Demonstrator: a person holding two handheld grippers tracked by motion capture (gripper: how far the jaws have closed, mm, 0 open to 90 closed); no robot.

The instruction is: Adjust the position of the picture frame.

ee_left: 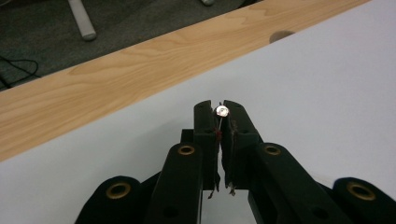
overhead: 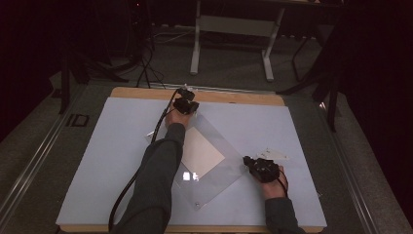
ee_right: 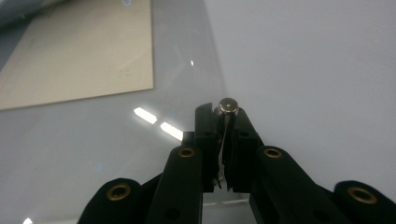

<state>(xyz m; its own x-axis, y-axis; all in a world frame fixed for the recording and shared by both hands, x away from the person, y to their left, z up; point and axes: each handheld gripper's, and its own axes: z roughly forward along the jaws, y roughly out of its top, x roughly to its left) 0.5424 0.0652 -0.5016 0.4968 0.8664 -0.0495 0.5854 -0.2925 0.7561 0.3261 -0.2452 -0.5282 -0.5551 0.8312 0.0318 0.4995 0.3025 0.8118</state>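
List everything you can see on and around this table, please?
Clear plastic sleeve: one, see-through, lying cornerwise mid-table, its far and right corners gripped.
Paper sheet: one, cream, inside the sleeve.
Metal studs: two, silvery, one at each gripped corner.
Small white piece: one, beyond the right hand; too small to identify.
Mat: one, pale blue-white, covering the table.
Table: one, light wood.
Desk frame: one, white legs, on the floor behind.
Left gripper: black, shut on the far corner.
Right gripper: black, shut on the right corner.
Forearms: two, dark sleeves.
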